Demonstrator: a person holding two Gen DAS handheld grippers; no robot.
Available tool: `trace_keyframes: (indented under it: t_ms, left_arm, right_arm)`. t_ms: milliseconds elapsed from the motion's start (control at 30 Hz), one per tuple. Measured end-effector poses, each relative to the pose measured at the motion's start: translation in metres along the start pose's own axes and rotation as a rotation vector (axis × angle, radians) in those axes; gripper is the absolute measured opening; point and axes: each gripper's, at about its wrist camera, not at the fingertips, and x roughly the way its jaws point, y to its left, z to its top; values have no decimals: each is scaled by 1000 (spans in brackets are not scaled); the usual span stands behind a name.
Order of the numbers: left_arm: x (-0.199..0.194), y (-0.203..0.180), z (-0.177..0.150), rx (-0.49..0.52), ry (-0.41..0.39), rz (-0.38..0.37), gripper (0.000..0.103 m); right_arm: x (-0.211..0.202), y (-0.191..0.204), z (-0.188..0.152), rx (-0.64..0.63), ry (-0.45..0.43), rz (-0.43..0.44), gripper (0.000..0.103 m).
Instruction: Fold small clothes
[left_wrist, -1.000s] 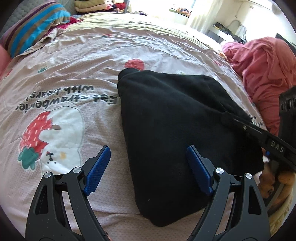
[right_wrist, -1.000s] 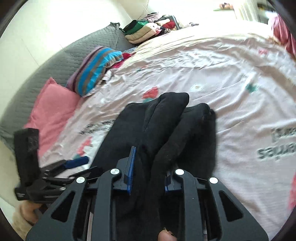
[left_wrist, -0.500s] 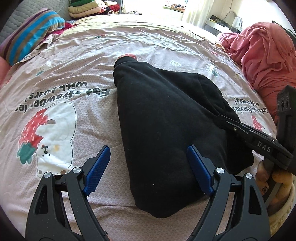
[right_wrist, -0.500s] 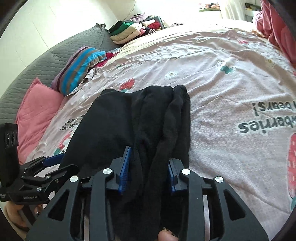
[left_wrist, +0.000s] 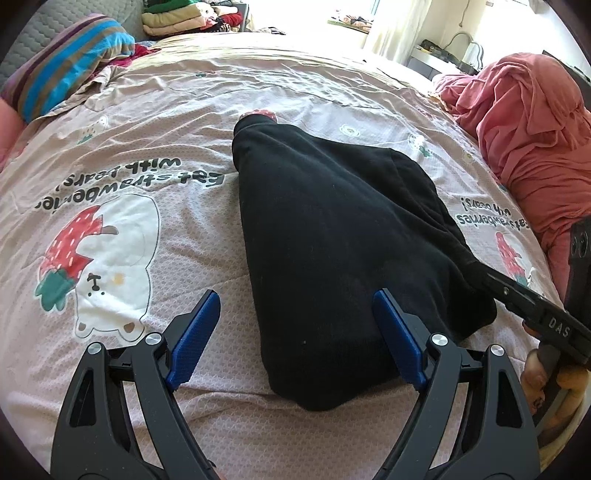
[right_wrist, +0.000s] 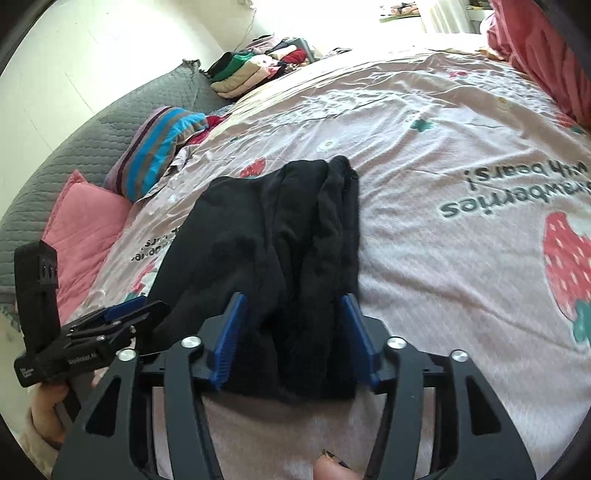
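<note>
A black garment (left_wrist: 332, 221) lies folded lengthwise on the pink printed bedsheet (left_wrist: 147, 147). My left gripper (left_wrist: 295, 295) hangs wide open over its near end, one blue pad above the sheet and the other above the cloth, touching nothing. In the right wrist view the same garment (right_wrist: 266, 229) has its bunched edge between the pads of my right gripper (right_wrist: 291, 297). Those jaws are opening and the fabric lies slack on the bed. The right gripper (left_wrist: 535, 306) reaches the garment's right edge. The left gripper (right_wrist: 122, 314) sits at the lower left.
A striped pillow (left_wrist: 66, 62) and a stack of folded clothes (left_wrist: 177, 20) are at the far left of the bed. A heap of pink cloth (left_wrist: 528, 129) lies on the right. A pink cushion (right_wrist: 81, 221) leans on the grey quilted headboard (right_wrist: 92, 140).
My right gripper's pads have spread apart off the bunched black fabric, and the garment has settled flatter on the bed. The left gripper has stayed open and nearly still.
</note>
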Motion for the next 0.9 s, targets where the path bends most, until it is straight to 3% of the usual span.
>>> trace_keyframes:
  t_ms: [67, 167, 400, 667, 900]
  left_arm:
    - [-4, 0, -1, 3, -6, 3, 80]
    - [-12, 1, -4, 6, -15, 1, 81]
    - [-40, 2, -21, 20, -74, 12, 93]
    - [-73, 6, -54, 57, -141, 40, 93]
    - [-94, 15, -79, 57, -171, 45, 94]
  right_arm:
    - [-8, 4, -5, -11, -13, -18, 59]
    - [-21, 12, -14, -42, -49, -64, 74]
    - [-62, 43, -37, -163, -206, -178, 97]
    - [-94, 60, -62, -204, -288, -190, 98]
    - [-100, 82, -82, -208, -283, -188, 98]
